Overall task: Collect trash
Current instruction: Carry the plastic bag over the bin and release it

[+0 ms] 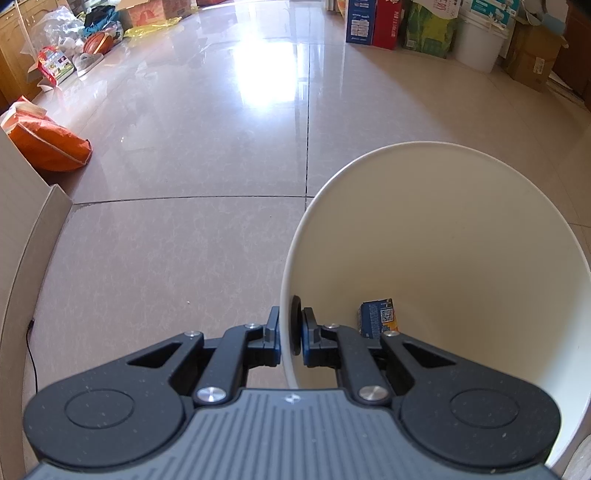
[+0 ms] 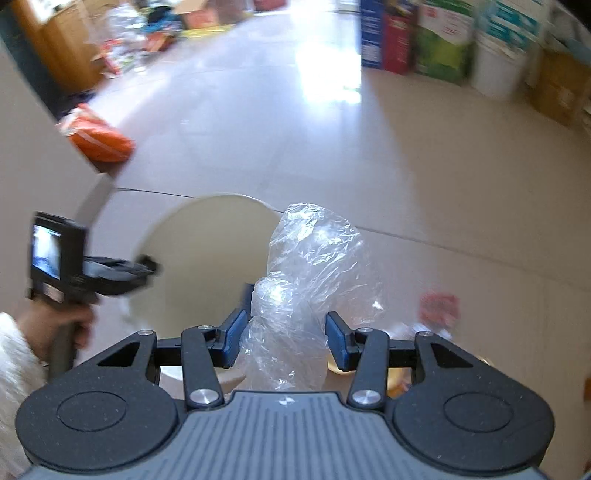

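My left gripper (image 1: 290, 332) is shut on the rim of a white bin (image 1: 443, 240), one finger outside the wall and one inside. A small blue carton (image 1: 378, 317) lies at the bottom of the bin. In the right wrist view, my right gripper (image 2: 286, 339) is shut on a crumpled clear plastic bag (image 2: 314, 266), held up off the floor just right of the white bin (image 2: 207, 251). The left gripper (image 2: 147, 266) shows there too, held by a person's hand (image 2: 55, 325) in a white sleeve. This view is motion-blurred.
A blurred red scrap (image 2: 439, 306) lies on the tiled floor to the right. An orange bag (image 1: 51, 144) sits beside a pale panel (image 1: 22, 206) on the left. Boxes (image 1: 373, 22) and a white pail (image 1: 480, 40) line the far wall; clutter with a basketball (image 1: 96, 42) lies far left.
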`<action>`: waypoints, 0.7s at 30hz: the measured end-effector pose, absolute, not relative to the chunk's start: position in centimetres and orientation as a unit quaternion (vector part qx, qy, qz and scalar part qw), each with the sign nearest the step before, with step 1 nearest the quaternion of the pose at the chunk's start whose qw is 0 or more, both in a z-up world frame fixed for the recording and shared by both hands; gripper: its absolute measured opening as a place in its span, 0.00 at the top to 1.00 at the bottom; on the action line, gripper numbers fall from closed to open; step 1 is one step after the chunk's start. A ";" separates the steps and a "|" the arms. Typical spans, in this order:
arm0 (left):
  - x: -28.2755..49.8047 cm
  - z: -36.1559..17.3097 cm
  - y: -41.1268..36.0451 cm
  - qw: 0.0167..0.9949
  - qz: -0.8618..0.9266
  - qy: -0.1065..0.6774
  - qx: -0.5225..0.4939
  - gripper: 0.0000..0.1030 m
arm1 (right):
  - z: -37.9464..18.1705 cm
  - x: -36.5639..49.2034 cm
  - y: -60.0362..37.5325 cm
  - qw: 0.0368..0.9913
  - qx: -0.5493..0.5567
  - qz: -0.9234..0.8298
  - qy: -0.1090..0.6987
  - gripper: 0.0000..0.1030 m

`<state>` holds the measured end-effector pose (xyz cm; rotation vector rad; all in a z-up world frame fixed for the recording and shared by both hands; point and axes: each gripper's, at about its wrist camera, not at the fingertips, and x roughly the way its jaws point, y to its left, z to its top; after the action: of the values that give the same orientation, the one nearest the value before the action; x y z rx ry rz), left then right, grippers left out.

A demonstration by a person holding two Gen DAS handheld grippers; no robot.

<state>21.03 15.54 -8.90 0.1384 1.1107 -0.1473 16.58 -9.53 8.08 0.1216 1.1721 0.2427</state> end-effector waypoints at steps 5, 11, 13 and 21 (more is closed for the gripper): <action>21.1 -8.9 15.8 0.844 -0.070 0.528 0.062 0.92 | 7.8 17.7 -4.6 0.822 0.051 0.149 0.547 0.43; 21.0 -8.7 16.1 0.848 -0.075 0.522 0.062 0.92 | 8.4 17.2 -3.7 0.828 0.021 0.162 0.536 0.19; 20.9 -8.8 16.1 0.848 -0.075 0.522 0.061 0.92 | 8.3 17.0 -4.1 0.830 0.020 0.159 0.534 0.19; 20.8 -8.6 16.1 0.848 -0.074 0.521 0.059 0.92 | 8.0 15.4 -7.9 0.850 0.023 0.132 0.509 0.07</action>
<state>20.78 16.09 -8.62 0.1242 1.0979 -0.1555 15.38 -7.90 8.02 0.0487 1.0727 0.2790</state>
